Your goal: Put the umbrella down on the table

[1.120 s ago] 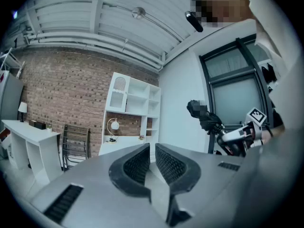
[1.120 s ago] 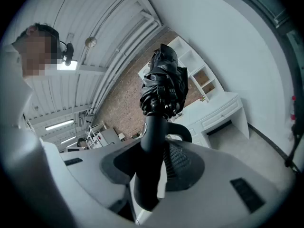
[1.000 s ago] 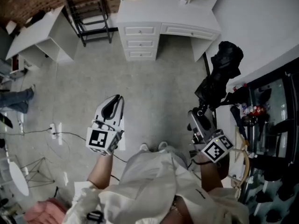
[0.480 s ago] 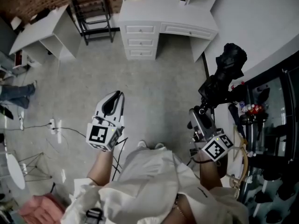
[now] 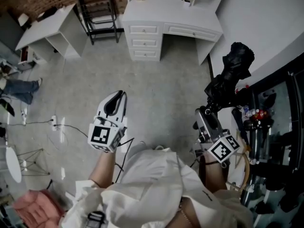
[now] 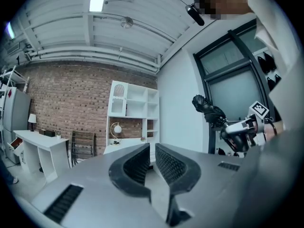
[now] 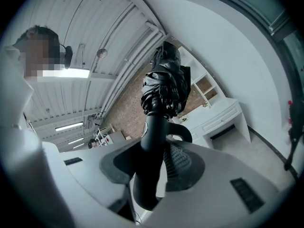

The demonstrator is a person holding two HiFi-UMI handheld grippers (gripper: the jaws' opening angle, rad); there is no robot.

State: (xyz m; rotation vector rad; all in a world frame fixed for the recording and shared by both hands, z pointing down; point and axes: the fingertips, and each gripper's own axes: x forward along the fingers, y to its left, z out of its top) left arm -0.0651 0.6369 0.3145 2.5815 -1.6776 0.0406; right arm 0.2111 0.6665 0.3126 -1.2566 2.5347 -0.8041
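A folded black umbrella [image 5: 233, 65] stands upright at the right of the head view, above the floor. My right gripper [image 5: 205, 114] is shut on its black handle, and in the right gripper view the handle [image 7: 151, 156] fills the gap between the pads with the bunched canopy [image 7: 166, 84] above. My left gripper [image 5: 118, 101] hangs over the bare floor at centre left, shut with nothing in it; its pads [image 6: 168, 163] nearly meet. The white desk [image 5: 161, 11] stands ahead against the wall. The left gripper view also shows the umbrella [image 6: 209, 110] at right.
A white side table [image 5: 45, 30] and a black metal chair [image 5: 97, 13] stand at the far left. Cables [image 5: 61, 127] trail on the floor. A dark glass-fronted frame [image 5: 270, 118] lines the right side. A person's legs [image 5: 19, 89] lie at the left edge.
The whole view has shifted as the person carries both grippers across the floor toward the desk. The right gripper still grips the umbrella; neither gripper's jaws have changed.
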